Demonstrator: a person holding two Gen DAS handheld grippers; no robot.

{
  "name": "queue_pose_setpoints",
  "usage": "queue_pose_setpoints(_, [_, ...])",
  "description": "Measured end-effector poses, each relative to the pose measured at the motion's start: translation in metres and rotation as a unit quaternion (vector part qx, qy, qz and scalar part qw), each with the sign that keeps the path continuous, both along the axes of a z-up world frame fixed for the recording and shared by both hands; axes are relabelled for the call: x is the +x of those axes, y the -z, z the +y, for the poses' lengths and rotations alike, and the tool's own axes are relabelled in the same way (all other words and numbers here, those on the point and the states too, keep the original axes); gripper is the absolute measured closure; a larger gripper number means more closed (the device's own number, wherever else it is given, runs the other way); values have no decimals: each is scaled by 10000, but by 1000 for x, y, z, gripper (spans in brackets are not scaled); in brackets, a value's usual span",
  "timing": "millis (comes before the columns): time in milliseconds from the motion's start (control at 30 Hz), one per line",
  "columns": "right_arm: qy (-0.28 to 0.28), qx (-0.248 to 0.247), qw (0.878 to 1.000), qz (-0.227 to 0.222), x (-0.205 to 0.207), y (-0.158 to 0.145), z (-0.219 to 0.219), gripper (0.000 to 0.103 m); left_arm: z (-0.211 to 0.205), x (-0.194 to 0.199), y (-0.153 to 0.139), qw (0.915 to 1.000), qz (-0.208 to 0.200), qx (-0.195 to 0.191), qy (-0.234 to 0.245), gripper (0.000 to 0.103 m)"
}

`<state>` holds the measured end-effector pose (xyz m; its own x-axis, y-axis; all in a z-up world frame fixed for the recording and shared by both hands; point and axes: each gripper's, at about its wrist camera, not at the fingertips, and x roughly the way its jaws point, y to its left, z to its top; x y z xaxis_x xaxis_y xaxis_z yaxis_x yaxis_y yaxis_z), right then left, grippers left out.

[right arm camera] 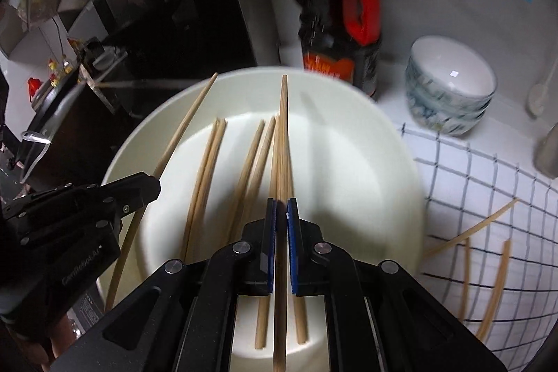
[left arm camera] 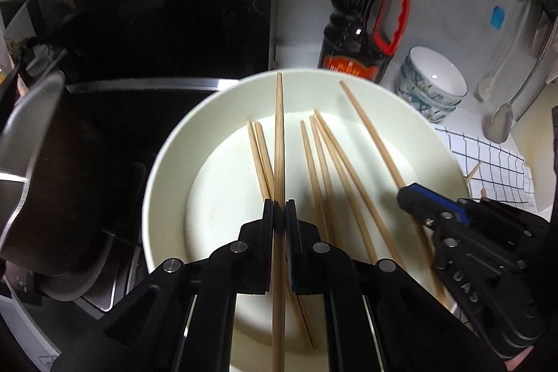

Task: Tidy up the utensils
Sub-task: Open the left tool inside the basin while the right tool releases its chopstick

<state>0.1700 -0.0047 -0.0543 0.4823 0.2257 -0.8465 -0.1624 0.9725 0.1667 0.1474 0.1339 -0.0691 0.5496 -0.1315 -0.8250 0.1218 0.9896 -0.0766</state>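
**Two grippers each hold a chopstick over a white bowl**

Nearest in the left wrist view, the left gripper is closed tight on a single wooden chopstick, which runs straight toward twelve o'clock between its pads. At four o'clock the right gripper is clamped on another chopstick that slants toward one o'clock.

Both hang above a large white bowl that fills the middle of the view. Several loose chopsticks lie inside it, fanned roughly from six to twelve o'clock.

In the right wrist view, more chopsticks lie outside the bowl at four o'clock, on a white cloth with a dark grid.

Farther off, at two o'clock, a stack of patterned small bowls sits on the counter. Behind the big bowl, at one o'clock, stands a dark sauce bottle with a red handle. A dark cooktop spreads from nine to eleven o'clock.
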Motion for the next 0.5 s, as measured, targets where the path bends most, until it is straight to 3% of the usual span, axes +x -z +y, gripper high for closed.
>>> queue_pose_setpoints(167, [82,-28,9995,299,7,22,1,97,-2,9,17,9996,275,38,37,95])
queue_pose_setpoints(433, [88,-81,9994,314,6,22,-1,92,2,13,22,9990,390,121,-167,94])
queue_pose_setpoints(467, [101,-109,9995,265,4,19,-2,89,3,12,21,9989,399,128,-194,91])
queue_pose_setpoints(500, [109,-118,9996,238,5,17,-1,88,5,10,19,9988,397,146,-237,76])
